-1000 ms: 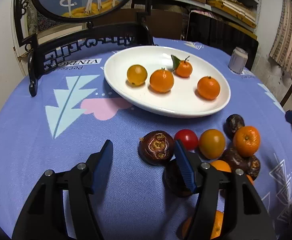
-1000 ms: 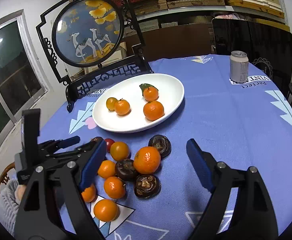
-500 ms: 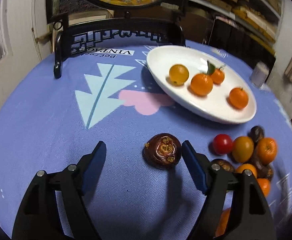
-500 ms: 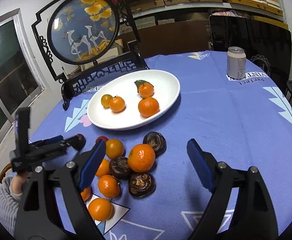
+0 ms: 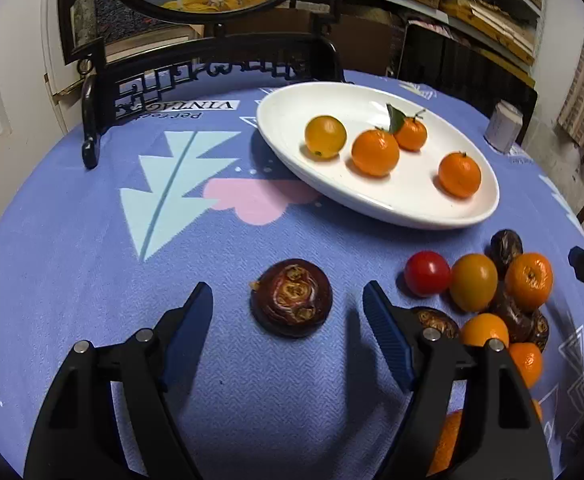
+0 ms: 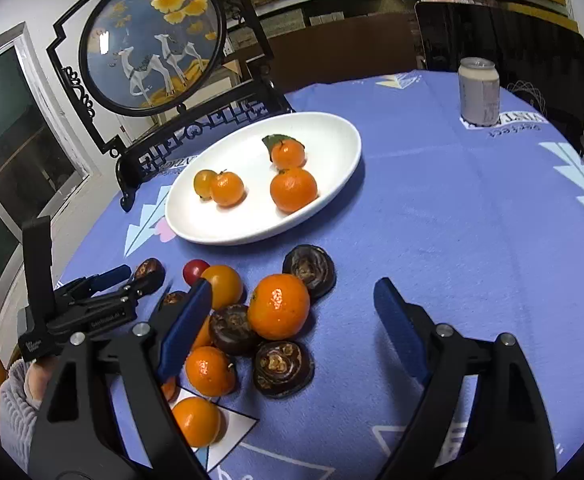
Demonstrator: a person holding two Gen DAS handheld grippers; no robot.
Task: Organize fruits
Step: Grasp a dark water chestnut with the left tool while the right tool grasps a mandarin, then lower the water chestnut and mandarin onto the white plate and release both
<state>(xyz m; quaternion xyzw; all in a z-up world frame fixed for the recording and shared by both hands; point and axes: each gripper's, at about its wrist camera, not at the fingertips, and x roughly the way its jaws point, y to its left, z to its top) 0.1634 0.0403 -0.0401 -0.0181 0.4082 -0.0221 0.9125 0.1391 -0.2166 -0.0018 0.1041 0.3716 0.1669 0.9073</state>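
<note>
A: Left gripper [image 5: 288, 312] jaws wide, empty; the dark brown, flat round water chestnut [image 5: 291, 303] sits on the cloth between its tips.

B: Right gripper [image 6: 292, 312] also wide, empty, over the fruit pile.

A: Risk: an off-centre squeeze could squirt it sideways.

Glossy white plate [image 5: 372, 98]; matt woven tablecloth [image 5: 92, 240] (herringbone texture); metal can [image 6: 479, 94].

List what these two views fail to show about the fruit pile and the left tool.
- Left wrist view: the orange at the bottom edge is mostly covered by the left tool's right arm.
- Left wrist view: the can is too small for its label to be read.
- Right wrist view: the right tool's left finger hides part of the pile, so its fruit count is unclear.
</note>
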